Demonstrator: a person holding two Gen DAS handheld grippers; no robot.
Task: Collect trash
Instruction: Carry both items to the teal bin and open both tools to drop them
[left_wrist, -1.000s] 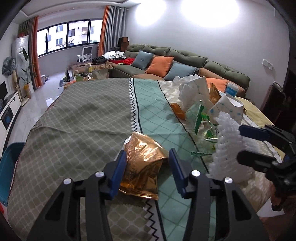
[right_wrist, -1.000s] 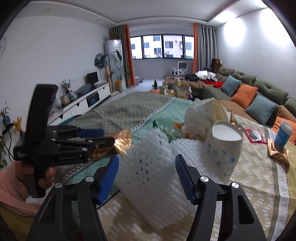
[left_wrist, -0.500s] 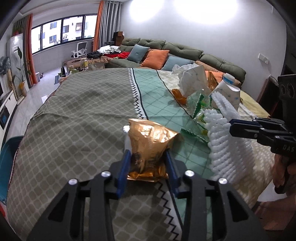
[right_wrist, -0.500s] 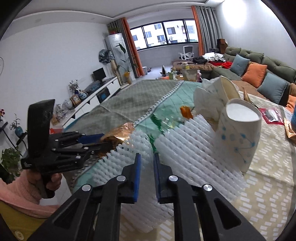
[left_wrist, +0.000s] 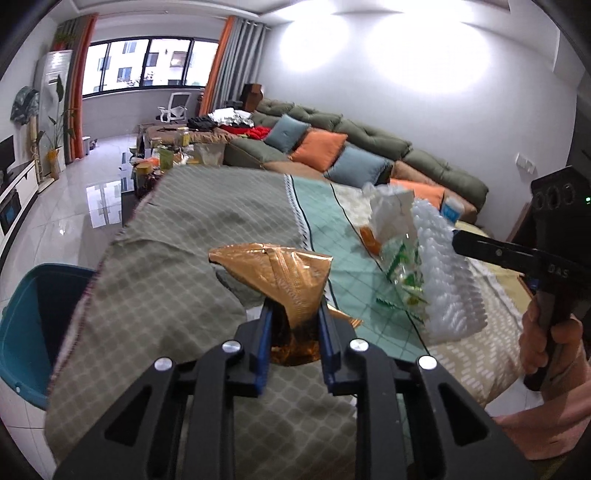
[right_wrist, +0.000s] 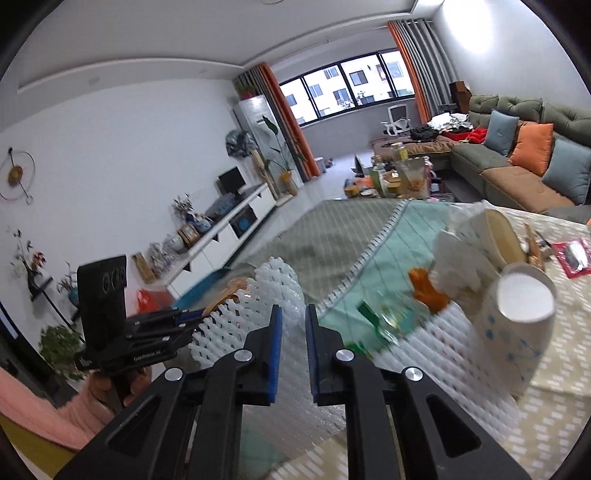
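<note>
Both grippers loaded: left gripper (left_wrist: 293, 328) closing on gold wrapper (left_wrist: 280, 273) near table edge; right gripper (right_wrist: 293, 332) clamps foam net (right_wrist: 236, 325).

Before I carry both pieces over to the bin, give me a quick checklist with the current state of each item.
1. Left gripper on the crinkled gold foil wrapper: jaws closing, pads pressing on it. Ok.
2. Right gripper on the white foam mesh sleeve: shut on a fold. Ok.
3. Wrapper clear of the checked tablecloth: lifted. Ok.
4. Foam sleeve free of the clear green-printed plastic wrapper: they touch or overlap. Cannot tell.
5. Teal plastic bin open: visible by the table's edge, opening unblocked. Ok.
6. White paper cup with blue dots safe: upright, right beside the sleeve. Not ok.
</note>
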